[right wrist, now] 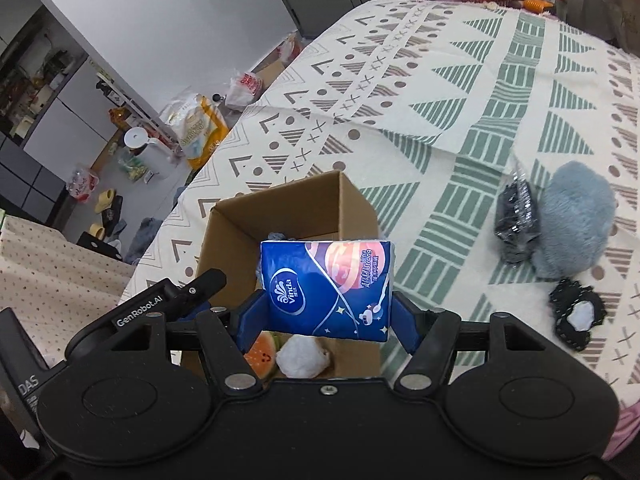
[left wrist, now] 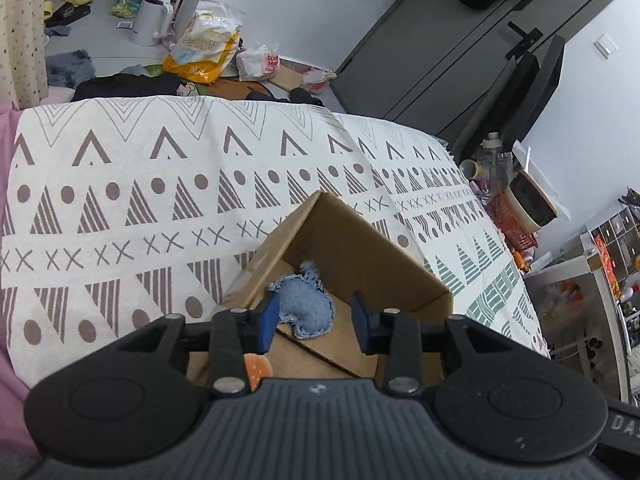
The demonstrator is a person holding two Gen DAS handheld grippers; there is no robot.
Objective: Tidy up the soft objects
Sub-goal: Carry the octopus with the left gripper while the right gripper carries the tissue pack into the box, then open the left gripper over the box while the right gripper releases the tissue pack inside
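A: Status of the R tongs?

B: The right gripper is clenched on the tissue pack, pinched at both sides, w/ the pack held above the open cardboard box. The left gripper is released and grasps nothing; it's held over the same box, nr its left wall.

A: What's already in the box?

B: A denim pouch is seen on the box floor, plus a small burger-like toy and a white soft lump at the near end. Exact contact btw them can't be told.

A: How should the drop be done well?

B: Prob. the pack should be lowered below the rim before the grip is eased, so it isn't bounced out. It should be aimed at the bare cardboard mid-box, not onto the toys. The pack is soft, so it needn't be squeezed harder.

A: Edges, room?

B: The far box wall stands tall and the corner is close; the pack is nearly as wide as the opening looks, so it should be kept square to the walls. The L tool should be cleared aside first, as both are crowded over one opening. To the R, open room is found on the patterned blanket, where a blue plush, a dark wrapped item and a black-and-white pouch are left lying.
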